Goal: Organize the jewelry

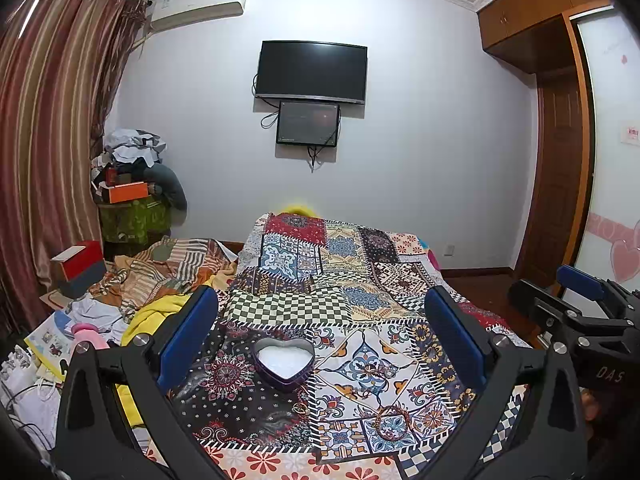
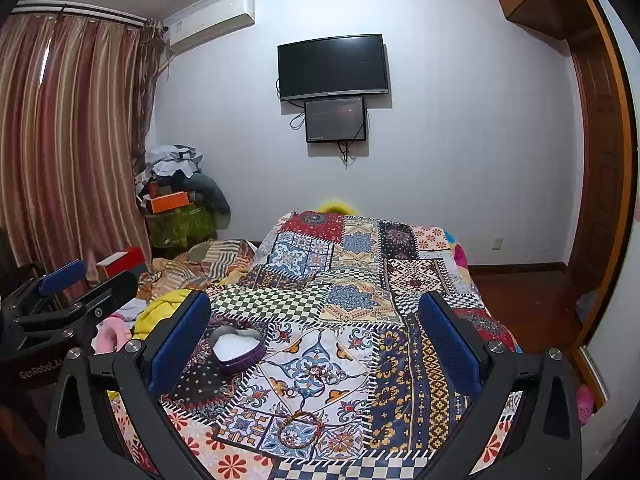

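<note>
My left gripper (image 1: pixel 320 332) jaws spread wide, empty, above patchwork quilt (image 1: pixel 360 272). My right gripper (image 2: pixel 316 332) likewise spread, holding nothing. Heart-shaped purple tin (image 1: pixel 284 362) open on quilt, white padding inside. Beaded bracelet (image 2: pixel 301 429), round loop, lies flat nearer me, apart from tin.

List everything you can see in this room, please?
Heart tin: 1, purple, white lining, open, on the quilt.
Bracelet: 1, brown, on the quilt nearer the cameras than the tin.
Quilt: 1, multicoloured patchwork, over the bed.
TV: 1, black, on the wall.
Small screen: 1, black, under the TV.
Air conditioner: 1, white, high on the wall.
Curtain: 1, striped red-brown, left.
Wardrobe: 1, brown wood, right.
Left gripper: blue pads, open.
Right gripper: blue pads, open.
</note>
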`<action>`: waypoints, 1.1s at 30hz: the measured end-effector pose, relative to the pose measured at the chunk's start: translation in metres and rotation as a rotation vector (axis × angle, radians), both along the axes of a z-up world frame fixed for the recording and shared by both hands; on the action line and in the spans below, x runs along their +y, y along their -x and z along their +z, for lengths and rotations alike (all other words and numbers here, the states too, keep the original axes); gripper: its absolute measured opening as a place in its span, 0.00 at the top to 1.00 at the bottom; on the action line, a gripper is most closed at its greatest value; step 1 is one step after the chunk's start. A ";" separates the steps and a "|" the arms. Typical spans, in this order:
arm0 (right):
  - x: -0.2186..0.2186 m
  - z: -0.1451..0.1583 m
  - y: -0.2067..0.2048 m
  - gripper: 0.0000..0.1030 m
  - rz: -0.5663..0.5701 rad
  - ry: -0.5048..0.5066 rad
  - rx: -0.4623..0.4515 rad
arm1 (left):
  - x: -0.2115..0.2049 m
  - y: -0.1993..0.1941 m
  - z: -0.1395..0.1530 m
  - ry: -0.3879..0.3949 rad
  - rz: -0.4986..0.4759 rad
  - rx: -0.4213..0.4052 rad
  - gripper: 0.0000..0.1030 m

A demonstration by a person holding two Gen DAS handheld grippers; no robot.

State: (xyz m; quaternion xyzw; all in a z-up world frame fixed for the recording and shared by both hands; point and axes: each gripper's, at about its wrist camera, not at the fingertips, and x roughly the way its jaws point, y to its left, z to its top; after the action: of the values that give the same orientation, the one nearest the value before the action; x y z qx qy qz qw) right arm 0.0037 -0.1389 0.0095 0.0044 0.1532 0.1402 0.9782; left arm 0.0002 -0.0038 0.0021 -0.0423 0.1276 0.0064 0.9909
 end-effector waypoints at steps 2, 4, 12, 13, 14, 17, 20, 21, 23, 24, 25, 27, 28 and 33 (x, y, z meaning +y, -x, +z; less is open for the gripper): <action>0.000 -0.001 0.000 0.00 -0.002 0.000 -0.001 | 0.000 0.000 0.000 0.001 -0.001 0.000 0.00; 0.000 -0.001 0.000 0.00 0.000 -0.002 0.000 | 0.001 0.000 -0.001 0.003 -0.001 0.001 0.00; 0.001 -0.002 0.000 0.00 0.001 -0.003 0.001 | 0.003 -0.001 -0.002 0.003 0.002 0.005 0.00; 0.001 -0.002 0.000 0.00 0.001 -0.002 0.000 | 0.004 -0.001 -0.002 0.003 0.002 0.006 0.00; 0.001 -0.002 0.000 0.00 0.000 -0.003 0.000 | 0.004 -0.001 -0.002 0.003 0.001 0.006 0.00; 0.000 -0.002 0.000 0.00 0.001 -0.004 0.000 | 0.004 -0.001 -0.003 0.002 0.001 0.005 0.00; 0.001 -0.002 0.000 0.00 0.000 -0.003 0.002 | 0.004 -0.002 -0.003 0.004 0.000 0.006 0.00; 0.001 -0.002 0.001 0.00 0.000 -0.003 0.002 | 0.003 -0.002 -0.003 0.004 0.000 0.007 0.00; 0.002 -0.002 0.001 0.00 0.000 -0.002 0.001 | 0.004 -0.002 -0.004 0.004 0.001 0.009 0.00; 0.001 -0.002 0.001 0.00 0.000 -0.002 0.001 | 0.005 -0.003 -0.005 0.004 0.001 0.009 0.00; 0.001 -0.002 0.001 0.00 0.000 -0.002 0.000 | 0.004 -0.003 -0.004 0.005 0.000 0.008 0.00; 0.001 -0.002 0.000 0.00 0.000 -0.003 0.002 | 0.004 -0.003 -0.004 0.004 0.000 0.009 0.00; 0.001 -0.003 -0.001 0.00 0.000 -0.003 0.003 | 0.004 -0.003 -0.004 0.004 0.000 0.009 0.00; 0.002 -0.003 0.000 0.00 0.000 -0.003 0.001 | 0.004 -0.003 -0.004 0.004 0.000 0.010 0.00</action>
State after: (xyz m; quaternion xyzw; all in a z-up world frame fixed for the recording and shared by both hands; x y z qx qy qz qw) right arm 0.0039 -0.1373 0.0070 0.0058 0.1535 0.1406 0.9781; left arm 0.0036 0.0005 -0.0021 -0.0440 0.1323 0.0065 0.9902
